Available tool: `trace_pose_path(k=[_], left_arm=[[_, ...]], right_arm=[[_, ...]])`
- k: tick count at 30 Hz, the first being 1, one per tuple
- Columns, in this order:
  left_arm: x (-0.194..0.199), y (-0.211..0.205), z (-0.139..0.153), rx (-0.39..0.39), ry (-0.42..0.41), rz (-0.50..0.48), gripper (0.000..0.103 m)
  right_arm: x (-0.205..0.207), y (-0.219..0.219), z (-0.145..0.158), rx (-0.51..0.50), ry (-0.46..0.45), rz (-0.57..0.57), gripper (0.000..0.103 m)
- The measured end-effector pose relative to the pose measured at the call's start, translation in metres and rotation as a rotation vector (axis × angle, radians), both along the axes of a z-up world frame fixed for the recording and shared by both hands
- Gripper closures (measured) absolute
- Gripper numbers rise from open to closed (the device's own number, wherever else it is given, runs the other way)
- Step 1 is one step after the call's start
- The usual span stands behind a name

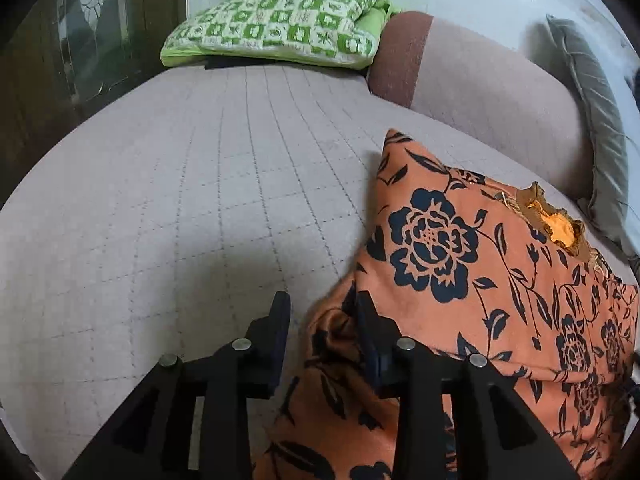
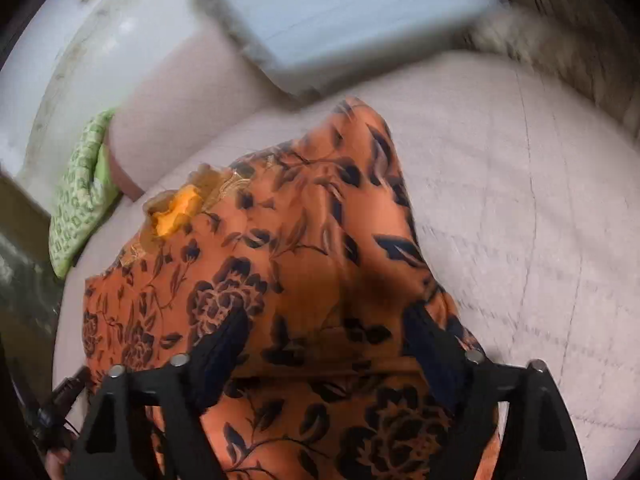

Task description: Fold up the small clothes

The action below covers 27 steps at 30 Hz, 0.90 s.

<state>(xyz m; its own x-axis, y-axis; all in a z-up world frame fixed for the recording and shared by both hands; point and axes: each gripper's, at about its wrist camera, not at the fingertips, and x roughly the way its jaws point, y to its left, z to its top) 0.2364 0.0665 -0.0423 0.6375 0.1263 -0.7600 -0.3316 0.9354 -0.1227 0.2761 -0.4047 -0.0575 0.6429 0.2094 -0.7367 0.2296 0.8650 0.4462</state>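
On the left, the quilted sofa seat lies bare; this is the free surface for the fold. A green checked cushion rests at its far end, well apart from the work.

The left gripper stands at the left edge of the orange floral garment. Its jaws are parted. The right finger sits against or just under a bunched fold of the fabric; the left finger is over bare seat. No cloth is pinched between them as far as the left wrist view shows. Judgement: close the jaws only once a single edge layer lies between the pads, not the bunched mass.

The garment lies on the seat beside the sofa backrest, neckline toward the backrest. A grey cushion leans at the far right.

The right gripper hovers over the lower part of the garment. Its jaws are wide, with fabric beneath and between the fingers but not clamped. The right wrist view is motion-blurred, so contact cannot be confirmed.

Procedure, as judgement:
1. Flatten the bunched left edge first.
2. Grip matching points on both sides at equal height.
3. Lift together and keep the fabric taut.
4. Lay the fold toward the bare seat, edges aligned.

Risk: the fabric looks slick and may slip from a shallow grip.
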Motion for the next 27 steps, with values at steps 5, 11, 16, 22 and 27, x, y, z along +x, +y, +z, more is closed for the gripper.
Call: trace_pose_path(k=[5, 11, 16, 22, 27], left_arm=[[-0.045, 0.017, 0.031, -0.031, -0.096, -0.002, 0.062], [-0.161, 0.026, 0.079, 0.010, -0.249, -0.069, 0.029], [-0.238, 0.034, 0.085, 0.019, -0.231, -0.091, 0.023], [-0.290, 0.030, 0.079, -0.031, -0.219, -0.111, 0.023], [-0.323, 0.039, 0.099, -0.030, -0.347, -0.055, 0.020]], right_arm=[[-0.068, 0.010, 0.063, -0.121, -0.139, 0.077, 0.022], [-0.217, 0.014, 0.110, -0.242, -0.312, 0.089, 0.022], [-0.357, 0.019, 0.153, -0.462, -0.528, 0.032, 0.020], [-0.464, 0.024, 0.219, -0.646, -0.802, -0.139, 0.015], [-0.532, -0.002, 0.280, -0.647, -0.987, -0.321, 0.011]])
